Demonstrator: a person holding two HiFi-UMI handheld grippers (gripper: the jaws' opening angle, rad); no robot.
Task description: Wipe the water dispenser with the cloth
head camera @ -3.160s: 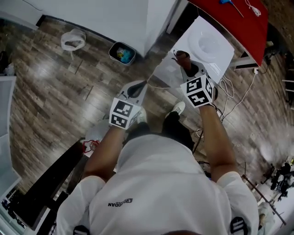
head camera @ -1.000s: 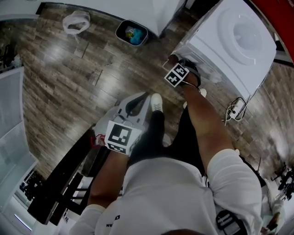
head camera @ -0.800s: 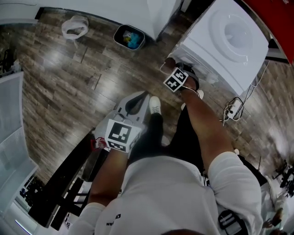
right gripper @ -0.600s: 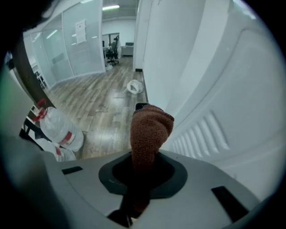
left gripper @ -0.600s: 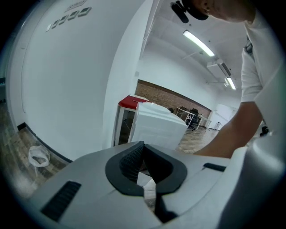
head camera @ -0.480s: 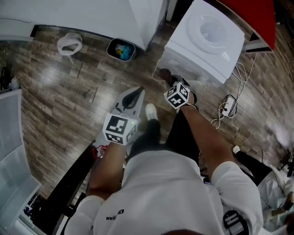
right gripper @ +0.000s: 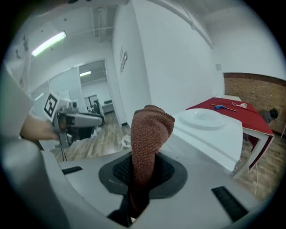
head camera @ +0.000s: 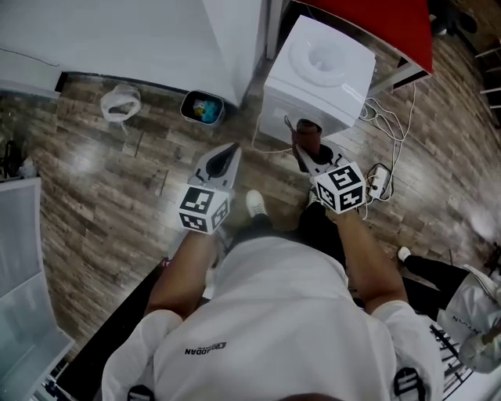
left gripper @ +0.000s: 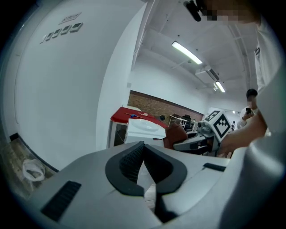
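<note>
My left gripper hangs low by my knee, pads pressed together on nothing, much where it was a second ago. My right gripper pinches the brown cloth, which stands upright out of the jaws. A second ago it was tucked against the front of the white water dispenser; now it is drawn back, just before that front. Beyond, a small bin stands by the white wall, and a red table sits behind the dispenser.
</note>
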